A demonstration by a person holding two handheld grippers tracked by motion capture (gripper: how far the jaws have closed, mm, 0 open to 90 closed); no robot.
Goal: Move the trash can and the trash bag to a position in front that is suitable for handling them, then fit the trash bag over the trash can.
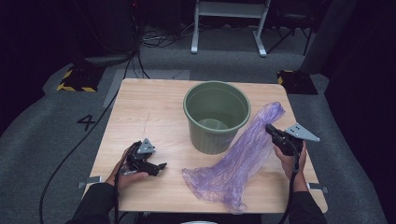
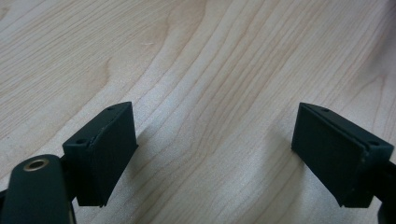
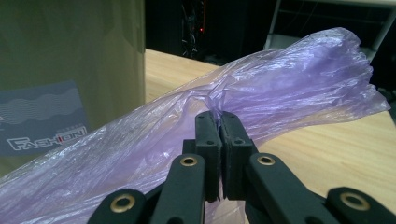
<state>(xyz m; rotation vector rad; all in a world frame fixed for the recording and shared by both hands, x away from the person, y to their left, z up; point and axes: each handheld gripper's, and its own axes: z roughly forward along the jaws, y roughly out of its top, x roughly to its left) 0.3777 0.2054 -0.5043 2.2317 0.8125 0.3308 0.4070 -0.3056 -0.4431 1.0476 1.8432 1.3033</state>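
Note:
A long, thin purple plastic bag (image 1: 243,154) lies stretched across the right half of the table, from the front edge up past a green bucket (image 1: 216,114). My right gripper (image 1: 271,129) is shut on the bag near its far end and holds that part lifted off the wood. In the right gripper view the two black pads (image 3: 219,135) pinch a fold of the purple film (image 3: 289,88), with the bucket's wall (image 3: 70,60) close on the left. My left gripper (image 1: 161,166) rests low over the front left of the table, jaws wide apart with bare wood (image 2: 215,140) between them.
The bucket stands upright near the table's middle, open at the top, with a grey label (image 3: 42,116) on its side. The wooden table (image 1: 149,112) ends close behind the bucket. Beyond it are grey carpet, cables and a white frame (image 1: 229,23).

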